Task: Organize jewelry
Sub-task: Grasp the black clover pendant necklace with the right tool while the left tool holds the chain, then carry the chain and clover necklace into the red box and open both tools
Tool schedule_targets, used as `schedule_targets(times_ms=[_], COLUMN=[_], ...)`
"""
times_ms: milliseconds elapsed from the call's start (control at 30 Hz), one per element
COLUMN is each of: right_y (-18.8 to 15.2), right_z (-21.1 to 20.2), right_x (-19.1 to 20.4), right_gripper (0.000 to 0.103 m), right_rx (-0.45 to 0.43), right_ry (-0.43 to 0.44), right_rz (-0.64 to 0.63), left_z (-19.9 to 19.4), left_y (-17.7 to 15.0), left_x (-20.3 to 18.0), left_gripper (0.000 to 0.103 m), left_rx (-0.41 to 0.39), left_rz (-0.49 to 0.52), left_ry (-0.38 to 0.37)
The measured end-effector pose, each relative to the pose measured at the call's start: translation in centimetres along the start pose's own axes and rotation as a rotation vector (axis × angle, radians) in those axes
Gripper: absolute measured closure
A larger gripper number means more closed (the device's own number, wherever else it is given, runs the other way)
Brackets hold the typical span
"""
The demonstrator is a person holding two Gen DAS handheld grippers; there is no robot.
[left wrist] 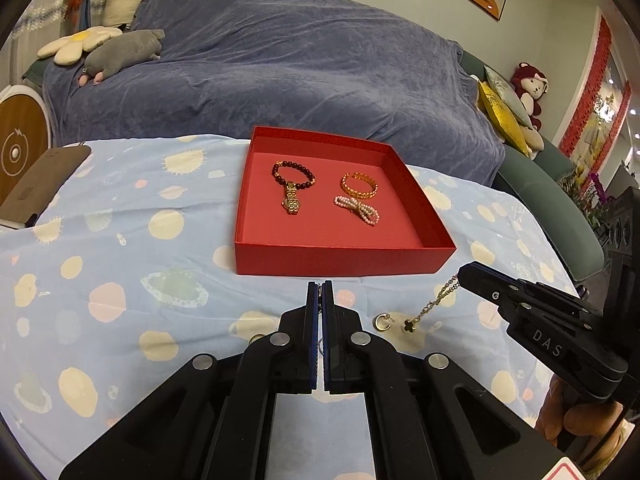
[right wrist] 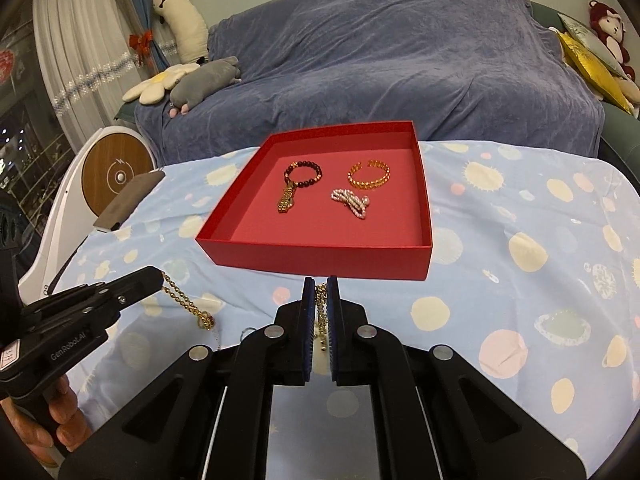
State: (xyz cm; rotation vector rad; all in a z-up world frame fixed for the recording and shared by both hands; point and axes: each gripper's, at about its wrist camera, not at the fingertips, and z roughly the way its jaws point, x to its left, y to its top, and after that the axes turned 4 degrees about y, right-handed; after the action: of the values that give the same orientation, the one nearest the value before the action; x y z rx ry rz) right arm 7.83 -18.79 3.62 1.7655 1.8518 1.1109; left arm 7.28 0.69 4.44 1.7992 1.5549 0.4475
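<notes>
Both grippers, left (left wrist: 321, 286) and right (right wrist: 321, 282), pinch separate gold chains (right wrist: 184, 300) before the red box (left wrist: 340, 258)

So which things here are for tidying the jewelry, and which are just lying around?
For the job: red box; beaded bracelet, gold bangle and pearl string inside it; gold chain in left gripper; clover necklace in right gripper; gold earring.

Lying about: plush toys; cushions; brown case.
</notes>
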Motion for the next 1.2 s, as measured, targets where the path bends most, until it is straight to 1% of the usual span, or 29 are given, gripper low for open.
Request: schedule_targets(times_ms=[133, 300, 400, 600, 767, 867, 1067, 1200], right_y=[1.6, 4.8, 6.6, 9.1, 10.2, 10.3, 9.0, 8.2], right_z=[-1.1, -2.2, -2.2, -0.4, 1.8, 3.0, 6.3, 7.7], right_x=[0.8, 0.8, 0.4, -0.8, -1.5, -2.3, -3.3, -3.9], right_gripper=[0.098, 0.098, 0.098, 0.098, 0.098, 0.098, 0.098, 0.098], right_rx=[-0.045, -0.102, -0.132, -0.141, -0.129, -0.113, -0.032, 0.003], right_ry=[0.012, 0.006, 0.004, 0.006, -0.024, -0.019, -0.042, -0.053], right_rz=[-0.011, -0.029, -0.025, 0.005, -0.006, 0.023, 0.039, 0.047], left_z=[-0.9, -1.0, -0.3, 2.3, 4.9, 6.2, 8.0, 8.9], left_y=[1.5, 4.3, 5.9, 8.7, 10.3, 10.8, 10.8, 10.5], left_x=[-0.6, -1.1, -1.2, -0.7, -0.2, 0.1, 0.7, 1.3], left_gripper=[0.103, 0.103, 0.103, 0.103, 0.103, 0.103, 0.103, 0.103], left_rx=[-0.040, -0.074, -0.080, -0.074, -0.066, -0.052, -0.022, 0.001], left_rz=[0.001, 0.018, 0.028, 0.026, 0.025, 0.016, 0.006, -0.002], left_ry=[-0.009, 0.000, 0.013, 0.027, 0.040, 0.039, 0.048, 0.058])
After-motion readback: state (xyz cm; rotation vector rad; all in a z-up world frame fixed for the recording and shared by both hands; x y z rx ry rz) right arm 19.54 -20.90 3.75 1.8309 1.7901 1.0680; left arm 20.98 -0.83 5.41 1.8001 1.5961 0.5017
